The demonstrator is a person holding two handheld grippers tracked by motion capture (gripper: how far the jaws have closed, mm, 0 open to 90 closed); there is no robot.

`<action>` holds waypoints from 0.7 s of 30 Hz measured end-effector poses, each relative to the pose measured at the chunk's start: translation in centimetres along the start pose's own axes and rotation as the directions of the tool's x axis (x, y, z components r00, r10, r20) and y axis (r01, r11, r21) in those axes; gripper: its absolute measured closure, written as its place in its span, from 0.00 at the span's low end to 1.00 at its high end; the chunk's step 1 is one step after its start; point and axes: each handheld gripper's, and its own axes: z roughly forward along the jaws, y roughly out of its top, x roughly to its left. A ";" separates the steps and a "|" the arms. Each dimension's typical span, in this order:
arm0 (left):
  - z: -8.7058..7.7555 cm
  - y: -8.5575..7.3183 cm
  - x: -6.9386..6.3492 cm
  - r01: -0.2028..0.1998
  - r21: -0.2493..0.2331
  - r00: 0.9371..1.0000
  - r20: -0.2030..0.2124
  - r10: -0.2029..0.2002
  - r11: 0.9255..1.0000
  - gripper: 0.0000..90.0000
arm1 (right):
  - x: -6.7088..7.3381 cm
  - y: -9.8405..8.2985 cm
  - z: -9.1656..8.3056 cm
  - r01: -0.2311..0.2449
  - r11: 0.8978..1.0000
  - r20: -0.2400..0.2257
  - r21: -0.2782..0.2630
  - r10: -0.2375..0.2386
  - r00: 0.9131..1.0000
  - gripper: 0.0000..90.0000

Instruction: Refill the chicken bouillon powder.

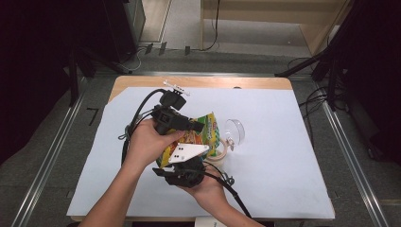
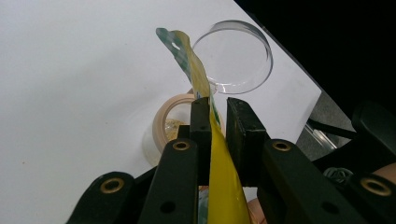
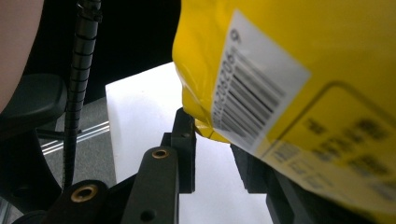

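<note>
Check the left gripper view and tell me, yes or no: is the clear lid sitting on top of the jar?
No: the clear lid lies on the white table cover beyond the open-mouthed jar, apart from its mouth.

A lab or recording studio, not a home: a wooden table point(image 1: 142, 81) covered with white paper point(image 1: 274, 142) stands on grey carpet point(image 1: 52, 156) between metal floor rails point(image 1: 347, 142), with dark stands point(image 1: 331, 61) and loose cables point(image 1: 312, 101) around it

1. the yellow packet point(image 3: 299, 93) runs off the top and right edges, covering the right jaw.
2. its small print is blurred.
3. the tape roll point(image 2: 170, 119) sits partly behind the left gripper point(image 2: 218, 122).
</note>
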 end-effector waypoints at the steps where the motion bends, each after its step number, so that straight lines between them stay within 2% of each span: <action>1: 0.0 0.0 0.0 -0.003 -0.001 1.000 0.000 0.003 1.000 0.90 | 0.0 0.0 0.0 0.001 1.000 0.001 0.000 -0.001 1.000 0.80; 21: 0.1 0.0 -0.3 -0.009 0.004 1.000 -0.006 0.010 1.000 0.90 | 0.0 0.0 0.0 -0.005 1.000 0.001 -0.005 0.005 1.000 0.80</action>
